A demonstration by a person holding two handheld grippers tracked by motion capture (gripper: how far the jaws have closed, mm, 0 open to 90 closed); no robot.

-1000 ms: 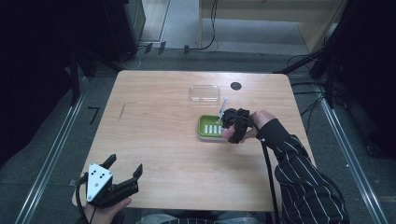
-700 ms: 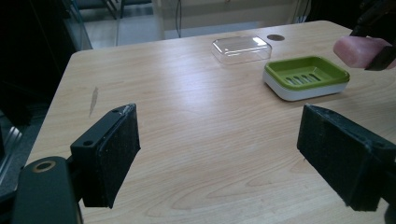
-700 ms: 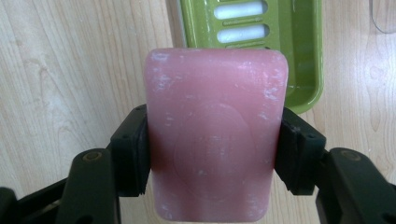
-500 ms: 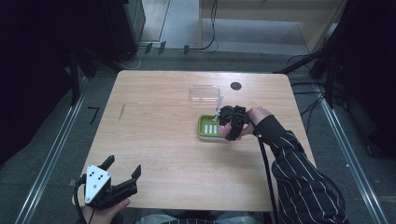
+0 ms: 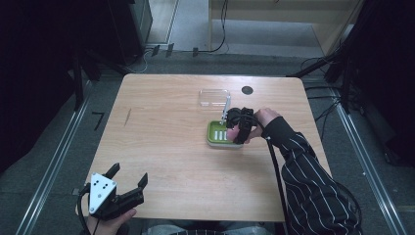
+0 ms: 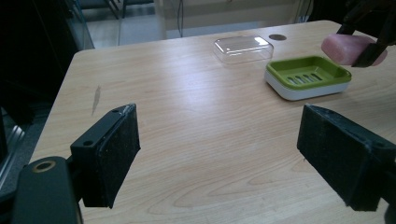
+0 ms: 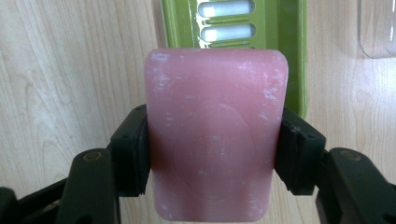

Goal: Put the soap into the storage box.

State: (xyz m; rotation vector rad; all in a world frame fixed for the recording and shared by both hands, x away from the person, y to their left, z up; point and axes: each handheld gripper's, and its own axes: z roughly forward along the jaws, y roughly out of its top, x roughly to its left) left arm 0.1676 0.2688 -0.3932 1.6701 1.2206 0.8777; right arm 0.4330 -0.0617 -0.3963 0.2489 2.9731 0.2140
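Observation:
A pink soap bar (image 7: 215,135) is clamped between the jaws of my right gripper (image 7: 214,154), held just above the near edge of a green soap dish (image 7: 280,56). From the high view the right gripper (image 5: 240,128) hovers over the right side of the green dish (image 5: 215,134). The left gripper view shows the pink bar (image 6: 350,49) above the dish (image 6: 306,77). My left gripper (image 5: 128,185) rests at the table's near left corner, jaws wide apart with nothing between them.
A clear plastic lid (image 5: 214,97) lies just behind the dish, and a dark round hole (image 5: 247,90) marks the table top beside it. A striped sleeve (image 5: 313,181) reaches in from the lower right. Bare wood spans the table's left half.
The right gripper with the soap has shifted slightly over the dish. The left gripper has stayed put.

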